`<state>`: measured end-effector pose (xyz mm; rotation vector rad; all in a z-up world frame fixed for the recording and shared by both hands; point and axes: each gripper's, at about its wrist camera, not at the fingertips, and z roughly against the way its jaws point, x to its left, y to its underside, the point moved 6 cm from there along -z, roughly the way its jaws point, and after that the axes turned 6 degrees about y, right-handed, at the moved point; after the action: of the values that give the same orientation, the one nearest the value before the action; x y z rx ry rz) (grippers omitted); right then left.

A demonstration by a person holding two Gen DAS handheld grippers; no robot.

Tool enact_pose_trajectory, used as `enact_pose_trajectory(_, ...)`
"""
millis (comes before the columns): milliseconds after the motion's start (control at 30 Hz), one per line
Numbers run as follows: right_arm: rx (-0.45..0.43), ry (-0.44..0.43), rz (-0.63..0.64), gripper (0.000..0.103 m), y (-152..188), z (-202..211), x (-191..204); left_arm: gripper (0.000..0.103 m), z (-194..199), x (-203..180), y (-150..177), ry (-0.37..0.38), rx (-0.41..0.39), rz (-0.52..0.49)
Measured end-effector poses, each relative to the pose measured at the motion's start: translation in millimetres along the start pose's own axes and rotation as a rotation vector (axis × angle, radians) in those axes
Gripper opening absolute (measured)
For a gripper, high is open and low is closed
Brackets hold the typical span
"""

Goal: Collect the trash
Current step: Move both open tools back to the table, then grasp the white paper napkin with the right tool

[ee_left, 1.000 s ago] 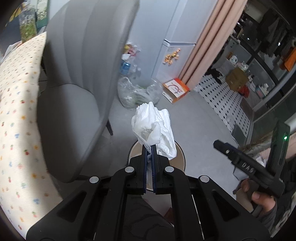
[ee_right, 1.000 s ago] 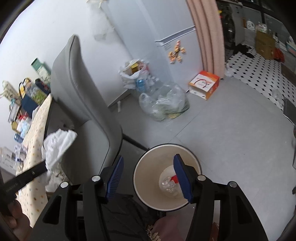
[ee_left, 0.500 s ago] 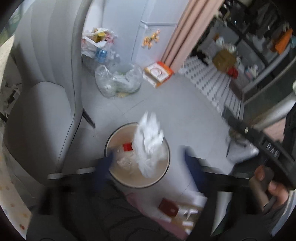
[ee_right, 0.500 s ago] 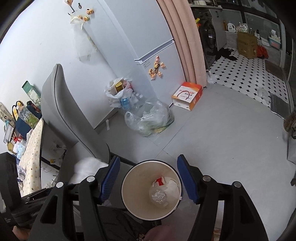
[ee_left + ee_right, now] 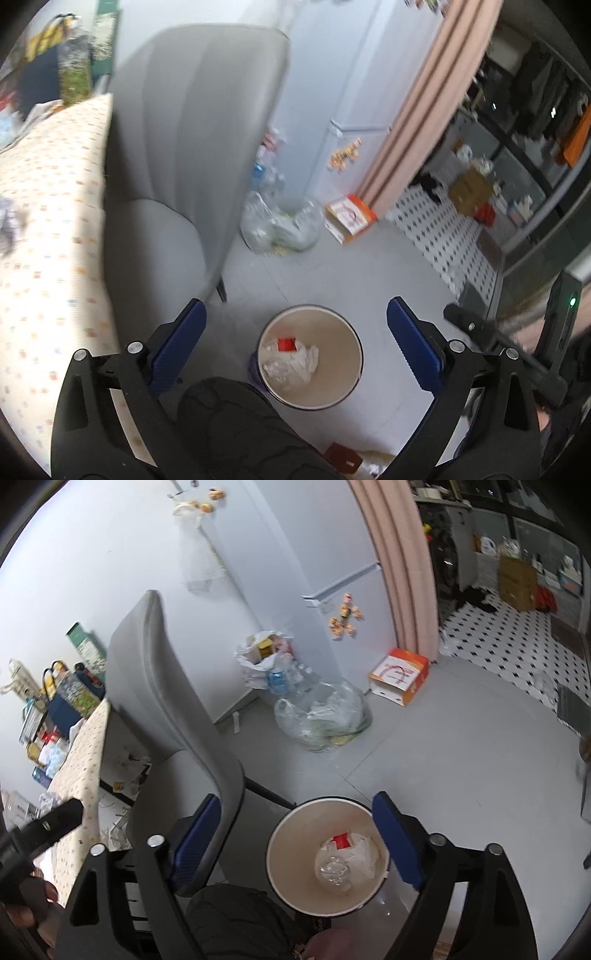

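Observation:
A round cream bin (image 5: 334, 328) stands on the grey floor below both grippers. Inside it lie a crumpled white tissue (image 5: 295, 363), a red scrap (image 5: 287, 344) and a crushed clear plastic piece (image 5: 334, 871). My left gripper (image 5: 295, 304) hangs well above the bin, its jaws opening wide with nothing between the blue pads (image 5: 177, 339). My right gripper (image 5: 295, 799) also hovers over the bin (image 5: 291, 845), its jaws opening and empty. The tissue (image 5: 365, 853) and the red scrap (image 5: 341, 841) show there too.
A grey chair (image 5: 177, 147) stands left of the bin, beside a table with a patterned cloth (image 5: 44, 221). A clear bag of rubbish (image 5: 325, 716), an orange and white box (image 5: 400, 674) and a fridge (image 5: 295, 554) are further back. A small red box (image 5: 343, 458) lies near a person's knee (image 5: 236, 424).
The left gripper opened and let go of the white tissue, which dropped into the bin. The left hand then rose. The right gripper's jaws spread wider and it lifted a little.

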<state>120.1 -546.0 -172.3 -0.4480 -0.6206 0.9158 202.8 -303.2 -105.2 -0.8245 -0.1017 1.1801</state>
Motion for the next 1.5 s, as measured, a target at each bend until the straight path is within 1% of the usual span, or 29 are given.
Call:
enact_pose_trajectory(167,-0.05,-0.033,0.078,0.096,-2.8,15.9,43.4,0.097,39.7,28.3,-13.7,-0.033,-0.104,0.066)
enact_pose_trajectory(233,-0.076,-0.053,0.104,0.095,-4.2,23.4,63.5,0.097,56.6,43.2,-16.4,-0.049,-0.143,0.089)
enact_pose_trajectory(333,-0.09,-0.084,0.133,0.095,-4.0,30.2,87.8,0.097,83.5,66.3,-20.1,-0.099,-0.206,0.123)
enact_pose_trajectory(433,-0.104,-0.121,0.181,0.095,0.3,38.2,121.5,0.097,110.6,87.8,-20.8,-0.11,-0.26,0.157)
enact_pose_trajectory(567,-0.102,-0.156,0.235,0.095,8.5,46.2,156.2,0.097,143.8,115.4,-19.8,-0.133,-0.326,0.193)
enact_pose_trajectory(700,-0.103,-0.191,0.285,0.095,18.9,57.5,189.1,0.097,173.4,142.6,-14.6,-0.178,-0.39,0.23)
enact_pose_trajectory(800,-0.105,-0.221,0.334,0.095,25.7,65.1,217.7,0.097,195.9,162.6,-5.7,-0.22,-0.434,0.26)
enact_pose_trajectory(967,-0.1,-0.28,0.4,0.095,41.4,74.2,262.7,0.097,222.9,192.7,11.2,-0.281,-0.472,0.3)
enact_pose_trajectory(1033,-0.094,-0.302,0.42,0.095,48.8,77.0,277.3,0.097,235.9,203.9,18.8,-0.299,-0.509,0.319)
enact_pose_trajectory(1100,-0.085,-0.326,0.448,0.095,57.5,78.8,293.9,0.097,248.0,214.2,26.1,-0.32,-0.537,0.344)
enact_pose_trajectory(1233,-0.054,-0.352,0.491,0.095,73.9,78.4,321.2,0.097,267.7,234.6,40.8,-0.352,-0.567,0.37)
enact_pose_trajectory(1333,-0.031,-0.375,0.529,0.095,88.8,79.0,344.8,0.097,279.0,248.3,50.0,-0.378,-0.574,0.386)
enact_pose_trajectory(1433,-0.011,-0.396,0.594,0.095,110.2,79.5,372.9,0.097,293.6,265.3,64.0,-0.384,-0.603,0.425)
enact_pose_trajectory(1500,0.008,-0.407,0.622,0.095,123.2,78.4,386.1,0.097,302.7,276.2,72.8,-0.41,-0.615,0.446)
